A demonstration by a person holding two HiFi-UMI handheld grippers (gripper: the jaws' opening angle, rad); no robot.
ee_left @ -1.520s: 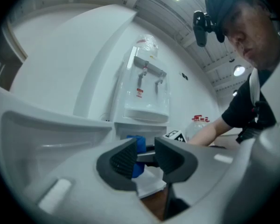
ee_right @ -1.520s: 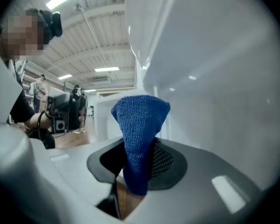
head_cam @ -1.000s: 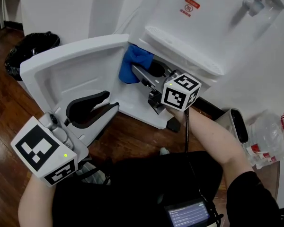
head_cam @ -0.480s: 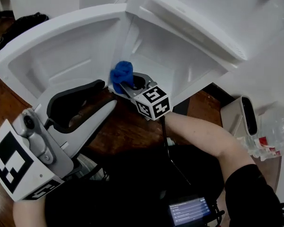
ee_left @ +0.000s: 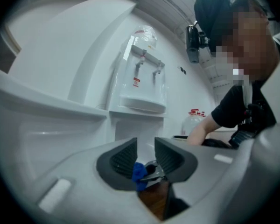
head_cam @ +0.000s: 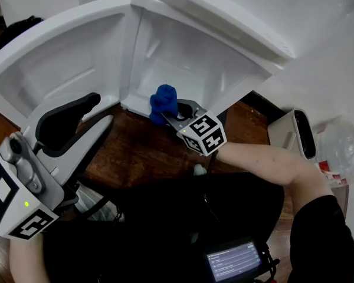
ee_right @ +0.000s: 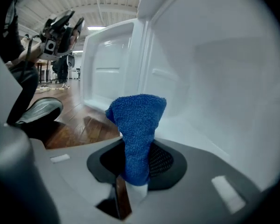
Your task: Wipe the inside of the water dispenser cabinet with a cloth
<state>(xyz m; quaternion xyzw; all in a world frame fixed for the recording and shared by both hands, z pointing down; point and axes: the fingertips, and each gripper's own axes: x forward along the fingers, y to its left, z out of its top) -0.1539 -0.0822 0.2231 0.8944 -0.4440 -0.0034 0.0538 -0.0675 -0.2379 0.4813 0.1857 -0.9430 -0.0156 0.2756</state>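
Blue cloth (ee_right: 136, 125) pinched between fingers (ee_right: 162, 160), white cabinet wall (ee_right: 214, 78) behind

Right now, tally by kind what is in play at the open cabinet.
Blue terry cloth: 1
Grey plastic hand-held grippers: 2 (left hand-held gripper, right hand-held gripper)
White plastic water dispenser cabinet, door open: 1
Total: 4

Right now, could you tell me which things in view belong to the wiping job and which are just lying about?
For the job: blue cloth, clamped in the right gripper; open cabinet; cabinet door.
Lying about: black bag; pale boxy device; clear plastic container.
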